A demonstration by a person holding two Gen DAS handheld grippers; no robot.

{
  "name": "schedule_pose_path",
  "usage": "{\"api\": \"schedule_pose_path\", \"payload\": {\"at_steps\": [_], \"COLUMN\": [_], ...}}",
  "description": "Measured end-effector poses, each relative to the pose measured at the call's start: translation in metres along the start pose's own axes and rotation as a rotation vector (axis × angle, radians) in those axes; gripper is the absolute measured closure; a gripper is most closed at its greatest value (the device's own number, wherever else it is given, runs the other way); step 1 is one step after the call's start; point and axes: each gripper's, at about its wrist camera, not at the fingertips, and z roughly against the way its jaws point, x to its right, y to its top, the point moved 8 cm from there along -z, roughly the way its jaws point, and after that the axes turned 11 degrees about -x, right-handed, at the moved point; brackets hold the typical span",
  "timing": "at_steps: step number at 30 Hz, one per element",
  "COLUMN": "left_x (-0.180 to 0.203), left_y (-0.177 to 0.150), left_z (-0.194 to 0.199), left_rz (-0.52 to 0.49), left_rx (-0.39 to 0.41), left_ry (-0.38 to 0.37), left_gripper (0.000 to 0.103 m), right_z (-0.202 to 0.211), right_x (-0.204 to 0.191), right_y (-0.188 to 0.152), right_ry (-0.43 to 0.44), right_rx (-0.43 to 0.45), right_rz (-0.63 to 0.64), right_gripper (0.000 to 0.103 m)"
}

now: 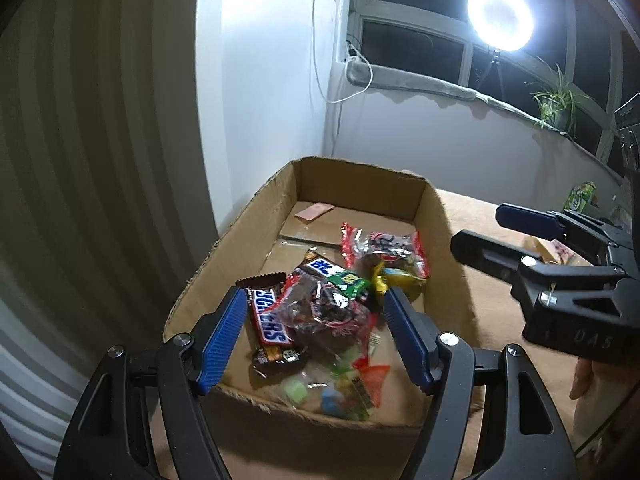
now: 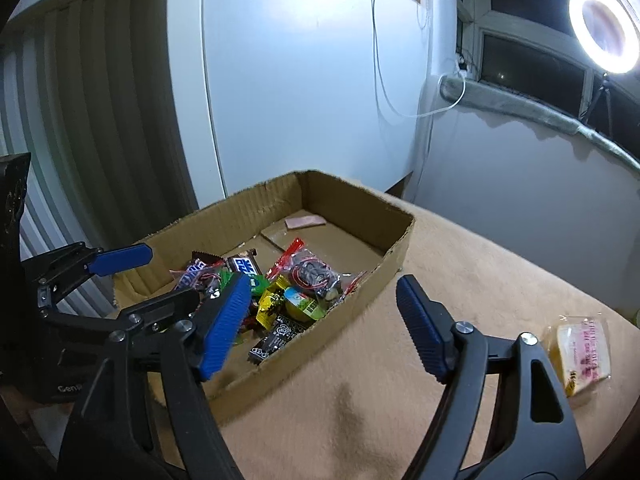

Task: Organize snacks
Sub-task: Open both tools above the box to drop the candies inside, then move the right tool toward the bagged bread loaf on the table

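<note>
A shallow cardboard box (image 1: 434, 216) (image 2: 394, 256) sits on a tan cloth-covered table. Its near end holds several wrapped snacks: a Snickers bar (image 1: 266, 320) (image 2: 192, 272), a clear red-edged packet (image 1: 384, 246) (image 2: 314, 272), and yellow and green packets (image 2: 296, 304). My left gripper (image 1: 316, 328) is open and empty above the near end of the box. My right gripper (image 2: 320, 316) is open and empty over the box's right wall; it also shows at the right of the left wrist view (image 1: 484, 236). A clear packet with a yellow snack (image 2: 582, 354) lies on the cloth outside the box.
A small pink packet (image 1: 314, 212) lies at the far end of the box. A green packet (image 1: 580, 196) stands on the table by the far wall. A ring light (image 1: 500, 16), a potted plant (image 1: 556, 104) and a window are behind. A white cabinet stands behind the box.
</note>
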Motion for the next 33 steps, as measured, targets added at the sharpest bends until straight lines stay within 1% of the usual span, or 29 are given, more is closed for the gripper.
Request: {"api": "schedule_pose_path", "payload": {"at_steps": [4, 5, 6, 8, 15, 19, 28, 33], "left_x": [0.006, 0.006, 0.008, 0.008, 0.013, 0.023, 0.068, 0.101], "left_y": [0.0, 0.0, 0.001, 0.001, 0.002, 0.001, 0.007, 0.012], "left_z": [0.011, 0.014, 0.016, 0.02, 0.03, 0.033, 0.035, 0.034], "left_rz": [-0.016, -0.018, -0.019, -0.022, -0.032, -0.055, -0.138, -0.202], "left_rx": [0.017, 0.021, 0.024, 0.031, 0.042, 0.04, 0.035, 0.035], "left_ry": [0.01, 0.013, 0.016, 0.022, 0.034, 0.039, 0.036, 0.039], "left_gripper": [0.031, 0.03, 0.029, 0.027, 0.027, 0.027, 0.027, 0.027], "right_z": [0.012, 0.015, 0.017, 0.023, 0.032, 0.037, 0.057, 0.071], "right_x": [-0.002, -0.002, -0.002, -0.002, 0.005, 0.016, 0.063, 0.106], "right_y": [0.001, 0.001, 0.001, 0.001, -0.007, -0.013, -0.033, -0.05], "right_ry": [-0.006, -0.009, -0.009, -0.01, -0.012, -0.016, -0.031, -0.056], "right_rx": [0.023, 0.03, 0.035, 0.05, 0.051, 0.052, 0.076, 0.095], "right_rz": [-0.007, -0.011, -0.016, -0.021, -0.04, -0.06, -0.142, -0.216], "right_gripper": [0.025, 0.022, 0.013, 0.008, 0.008, 0.008, 0.008, 0.008]}}
